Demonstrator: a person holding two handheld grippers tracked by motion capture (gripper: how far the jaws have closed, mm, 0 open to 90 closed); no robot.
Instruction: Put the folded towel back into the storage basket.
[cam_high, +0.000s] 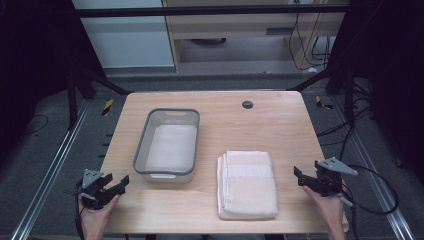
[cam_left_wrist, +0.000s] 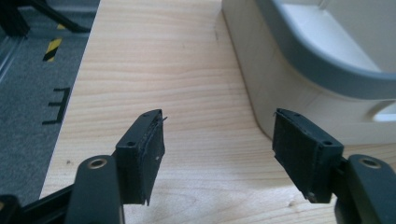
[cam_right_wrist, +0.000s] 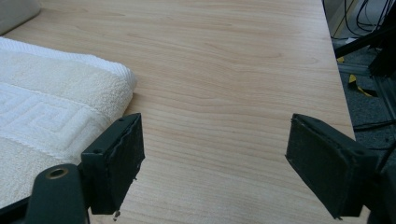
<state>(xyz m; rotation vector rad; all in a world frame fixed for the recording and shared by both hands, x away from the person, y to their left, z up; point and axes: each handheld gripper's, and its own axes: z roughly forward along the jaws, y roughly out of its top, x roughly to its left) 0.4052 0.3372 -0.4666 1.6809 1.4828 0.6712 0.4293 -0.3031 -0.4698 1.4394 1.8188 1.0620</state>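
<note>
One folded terry towel (cam_high: 247, 184), rectangular

A pale wooden table (cam_high: 280, 125) stands on grey carpet (cam_high: 45, 145).
Metal rails (cam_high: 47, 172) run along both sides; beyond the far edge, a light wood cabinet (cam_high: 240, 35) and trailing black cables (cam_high: 320, 47).

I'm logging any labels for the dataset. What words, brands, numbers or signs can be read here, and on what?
None: no readable text on the towel, the plastic bin or the table.
The towel bears only a woven key-pattern band.
Yellow-and-black hazard tape marks the floor, without words.
</note>
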